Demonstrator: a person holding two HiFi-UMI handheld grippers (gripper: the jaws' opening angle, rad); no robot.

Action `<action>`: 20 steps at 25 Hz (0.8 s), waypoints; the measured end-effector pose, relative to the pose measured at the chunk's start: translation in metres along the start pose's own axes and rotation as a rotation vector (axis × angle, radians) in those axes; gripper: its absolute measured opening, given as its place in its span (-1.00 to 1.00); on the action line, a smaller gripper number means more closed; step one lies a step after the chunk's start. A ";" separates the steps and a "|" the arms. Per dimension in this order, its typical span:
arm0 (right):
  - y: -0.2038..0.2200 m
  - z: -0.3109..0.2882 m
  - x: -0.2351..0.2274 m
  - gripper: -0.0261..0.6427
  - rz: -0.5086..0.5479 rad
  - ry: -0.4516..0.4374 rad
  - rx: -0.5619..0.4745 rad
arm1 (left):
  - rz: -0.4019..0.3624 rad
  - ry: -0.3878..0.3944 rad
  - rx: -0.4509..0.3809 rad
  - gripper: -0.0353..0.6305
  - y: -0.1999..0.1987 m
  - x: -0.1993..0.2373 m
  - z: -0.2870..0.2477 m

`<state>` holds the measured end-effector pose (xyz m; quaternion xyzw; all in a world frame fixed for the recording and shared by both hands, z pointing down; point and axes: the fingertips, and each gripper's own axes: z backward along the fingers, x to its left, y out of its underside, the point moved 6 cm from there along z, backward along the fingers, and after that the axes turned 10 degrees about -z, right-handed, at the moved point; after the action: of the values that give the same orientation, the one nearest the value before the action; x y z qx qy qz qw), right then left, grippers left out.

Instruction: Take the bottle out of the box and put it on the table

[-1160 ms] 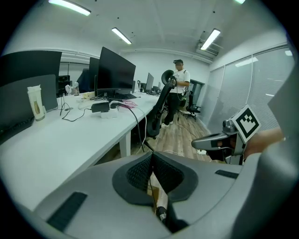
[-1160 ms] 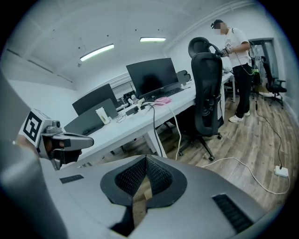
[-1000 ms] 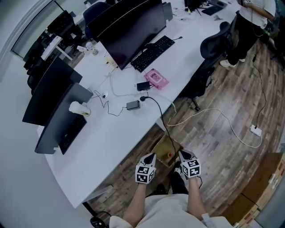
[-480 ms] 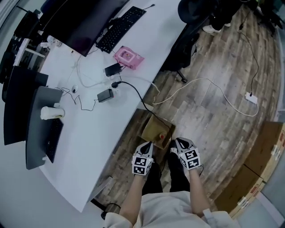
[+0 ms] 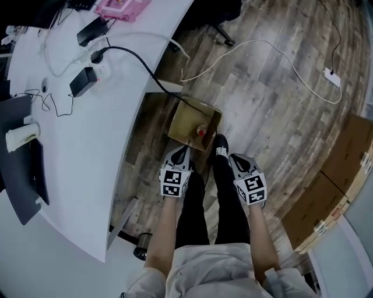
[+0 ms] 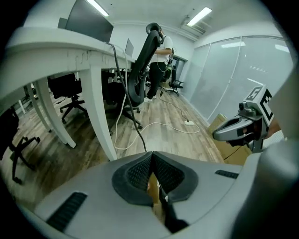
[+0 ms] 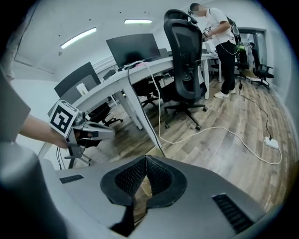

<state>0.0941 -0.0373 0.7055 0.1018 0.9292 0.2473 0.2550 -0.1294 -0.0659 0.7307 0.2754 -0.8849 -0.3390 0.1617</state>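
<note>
An open brown cardboard box (image 5: 185,119) stands on the wood floor beside the white table (image 5: 87,151). Inside it a bottle with a red cap (image 5: 201,131) stands near the side closest to me. My left gripper (image 5: 180,153) hangs just short of the box's near edge, jaws shut and empty. My right gripper (image 5: 238,159) is lower right of the box, beyond a black shoe (image 5: 220,143), and is also shut and empty. In the left gripper view the pads (image 6: 140,170) meet, with a strip of brown box showing behind them. The right gripper view shows its pads (image 7: 158,175) together too.
A black cable (image 5: 137,58) and a white cable (image 5: 262,46) run across the floor past the box. Chargers and a pink item (image 5: 119,7) lie on the table. Cardboard boxes (image 5: 338,174) are stacked at the right. An office chair (image 7: 187,60) and a standing person (image 7: 222,42) are farther off.
Both grippers have dropped from waist height toward the floor and now sit close to the box. The head view has tilted down, so the box appears nearer and the table has slid up and left.
</note>
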 end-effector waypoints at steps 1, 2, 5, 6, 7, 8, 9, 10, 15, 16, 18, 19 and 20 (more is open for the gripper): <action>0.011 -0.004 -0.004 -0.80 -0.006 0.004 0.008 | -0.009 0.006 0.009 -0.85 0.010 0.000 -0.008; 0.020 -0.009 -0.008 -0.80 -0.014 0.008 0.012 | -0.020 0.013 0.018 -0.85 0.020 0.000 -0.015; 0.040 -0.022 -0.015 -0.81 -0.036 0.014 0.007 | -0.057 0.048 0.059 -0.85 0.047 -0.003 -0.038; 0.044 -0.026 -0.017 -0.80 -0.038 0.012 0.002 | -0.066 0.063 0.071 -0.85 0.052 -0.006 -0.044; 0.047 -0.030 -0.019 -0.80 -0.038 0.007 -0.004 | -0.075 0.076 0.079 -0.85 0.057 -0.008 -0.052; 0.050 -0.035 -0.021 -0.80 -0.036 0.002 -0.010 | -0.083 0.085 0.084 -0.85 0.061 -0.011 -0.059; 0.052 -0.040 -0.023 -0.80 -0.032 -0.004 -0.017 | -0.092 0.092 0.087 -0.85 0.066 -0.014 -0.067; 0.054 -0.044 -0.026 -0.80 -0.027 -0.009 -0.023 | -0.101 0.098 0.091 -0.85 0.070 -0.017 -0.076; 0.061 -0.060 -0.041 -0.80 -0.021 -0.026 -0.048 | -0.136 0.128 0.126 -0.84 0.091 -0.029 -0.117; 0.062 -0.062 -0.043 -0.80 -0.019 -0.033 -0.049 | -0.139 0.129 0.138 -0.84 0.096 -0.030 -0.125; 0.065 -0.065 -0.047 -0.81 -0.012 -0.044 -0.048 | -0.145 0.134 0.160 -0.83 0.106 -0.031 -0.139; 0.067 -0.066 -0.051 -0.80 -0.008 -0.047 -0.048 | -0.153 0.141 0.171 -0.80 0.111 -0.032 -0.147; 0.070 -0.067 -0.055 -0.80 -0.006 -0.047 -0.049 | -0.162 0.147 0.183 -0.75 0.115 -0.033 -0.154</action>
<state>0.1095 -0.0223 0.8147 0.0984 0.9169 0.2668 0.2801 -0.0739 -0.0540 0.9178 0.3835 -0.8728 -0.2478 0.1727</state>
